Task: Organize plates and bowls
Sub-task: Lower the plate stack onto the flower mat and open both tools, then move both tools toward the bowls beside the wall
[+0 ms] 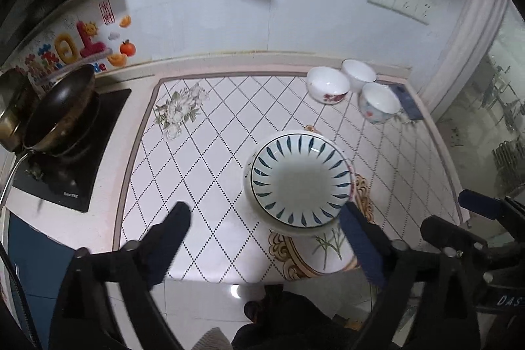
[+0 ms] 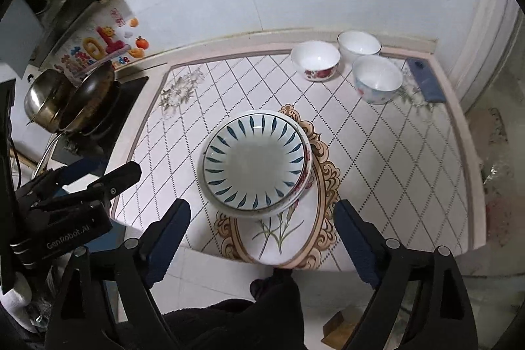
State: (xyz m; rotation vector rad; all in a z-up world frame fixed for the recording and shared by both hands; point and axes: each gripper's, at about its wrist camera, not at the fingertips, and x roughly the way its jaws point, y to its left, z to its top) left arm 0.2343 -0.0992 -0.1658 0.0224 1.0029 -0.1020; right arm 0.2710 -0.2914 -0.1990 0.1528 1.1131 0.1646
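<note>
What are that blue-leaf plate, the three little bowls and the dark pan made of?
Blue-leaf plate: probably glazed ceramic, glossy white with painted strokes. Three small bowls: likely porcelain, smooth and shiny, some with flower decals. Pan: dark metal with a worn, brownish inside; the coating can't be told.

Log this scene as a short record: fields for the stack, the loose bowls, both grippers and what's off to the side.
stack: blue-leaf plate on top of other plates, centre of mat
loose bowls: three at the far right; red-flower bowl, plain bowl, third bowl
left gripper: open, empty, one finger beside the stack
right gripper: open, empty, short of the stack
stove side: pan and steel pot, far left
phone: far right edge
</note>
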